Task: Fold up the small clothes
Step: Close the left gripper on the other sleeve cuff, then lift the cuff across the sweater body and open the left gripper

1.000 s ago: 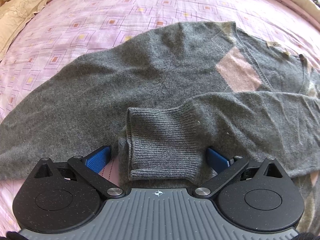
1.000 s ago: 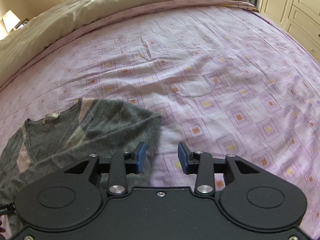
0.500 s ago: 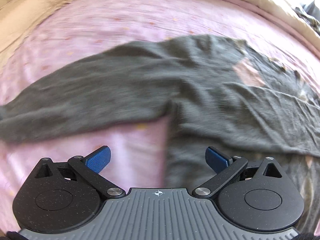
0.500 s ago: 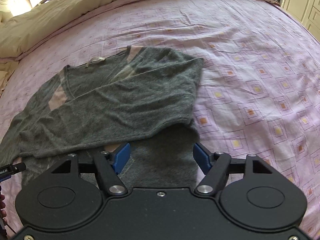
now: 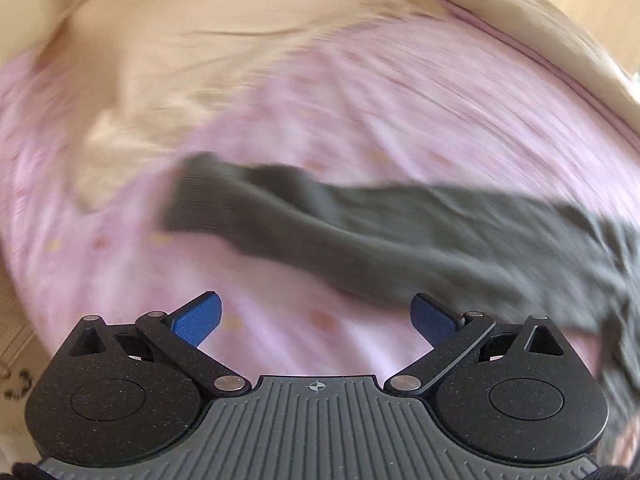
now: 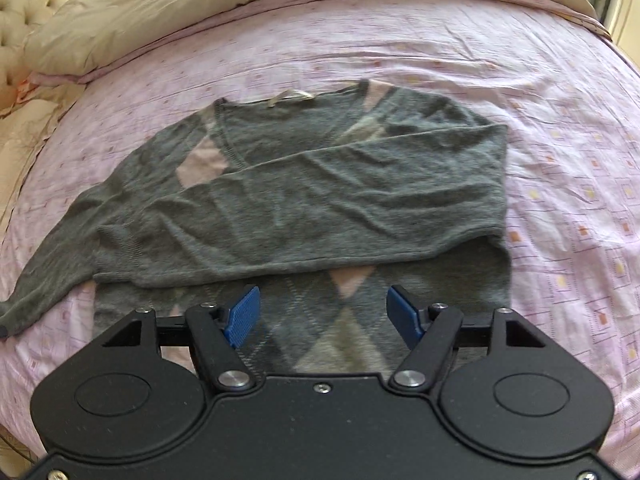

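A grey knitted sweater (image 6: 320,208) with pink diamond patches lies flat on the pink bedspread (image 6: 560,140), neckline away from me. One sleeve is folded across the chest, its cuff (image 6: 116,256) near the sweater's left side. The other sleeve (image 6: 44,280) stretches out to the left. My right gripper (image 6: 322,312) stands open above the sweater's lower hem, holding nothing. In the blurred left wrist view, my left gripper (image 5: 316,320) is open over bare bedspread, just short of the outstretched grey sleeve (image 5: 360,224), whose cuff (image 5: 188,196) points left.
A beige duvet (image 6: 180,12) is bunched along the far side of the bed, and beige bedding (image 5: 200,60) lies beyond the sleeve. A tufted headboard (image 6: 12,28) shows at the far left. Pink bedspread extends to the right of the sweater.
My left gripper left the folded sleeve's cuff and swung left to the outstretched sleeve. My right gripper opened wider and drew back from the sweater's right edge to its hem.
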Tool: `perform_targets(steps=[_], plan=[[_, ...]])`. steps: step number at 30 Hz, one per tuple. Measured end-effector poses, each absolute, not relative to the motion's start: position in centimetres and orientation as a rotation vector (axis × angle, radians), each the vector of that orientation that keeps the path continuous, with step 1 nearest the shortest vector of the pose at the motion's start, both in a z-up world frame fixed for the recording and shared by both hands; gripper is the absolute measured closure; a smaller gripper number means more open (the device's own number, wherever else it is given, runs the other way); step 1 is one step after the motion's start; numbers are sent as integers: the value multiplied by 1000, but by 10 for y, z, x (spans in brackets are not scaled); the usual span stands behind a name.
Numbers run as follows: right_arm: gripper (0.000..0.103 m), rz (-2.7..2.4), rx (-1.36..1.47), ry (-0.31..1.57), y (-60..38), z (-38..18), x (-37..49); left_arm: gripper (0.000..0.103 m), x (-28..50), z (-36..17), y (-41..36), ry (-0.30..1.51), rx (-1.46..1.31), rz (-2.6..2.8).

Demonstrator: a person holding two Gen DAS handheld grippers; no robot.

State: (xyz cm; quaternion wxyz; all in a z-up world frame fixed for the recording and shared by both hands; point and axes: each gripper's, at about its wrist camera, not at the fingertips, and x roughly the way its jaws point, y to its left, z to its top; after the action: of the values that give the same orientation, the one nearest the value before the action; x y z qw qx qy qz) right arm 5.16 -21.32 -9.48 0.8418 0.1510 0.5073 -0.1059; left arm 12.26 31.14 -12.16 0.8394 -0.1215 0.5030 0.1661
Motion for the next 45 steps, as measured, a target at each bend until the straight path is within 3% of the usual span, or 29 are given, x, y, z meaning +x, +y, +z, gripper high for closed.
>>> perform_targets(steps=[9,13,25,26,27,29,30,31,38,45], plan=[[30,-174,276,1086,-173,-90,67,1,125,-110,399,988,-295,504],[30,-163,264,1097,-161,-88,73,1,140,-122,416,1034,-279,494],[30,-148,211,1133,-140,-85,78,3,161,-153,401,1104,-247,318],[30,-147,210,1136,-139,-86,78,5,159,-153,401,1097,-256,317],[30,-146,209,1138,-138,-86,78,16,157,-151,402,1088,-262,320],[30,-142,210,1140,-135,-87,76,47,153,-146,404,1058,-269,322],[30,-139,211,1142,-134,-88,76,76,153,-143,407,1045,-281,318],[30,-133,212,1145,-133,-89,76,95,151,-141,410,1042,-316,307],[30,-101,235,1135,-131,-91,74,96,142,-106,407,959,-407,274],[30,-83,278,1117,-145,-95,63,96,132,-36,361,809,-407,158]])
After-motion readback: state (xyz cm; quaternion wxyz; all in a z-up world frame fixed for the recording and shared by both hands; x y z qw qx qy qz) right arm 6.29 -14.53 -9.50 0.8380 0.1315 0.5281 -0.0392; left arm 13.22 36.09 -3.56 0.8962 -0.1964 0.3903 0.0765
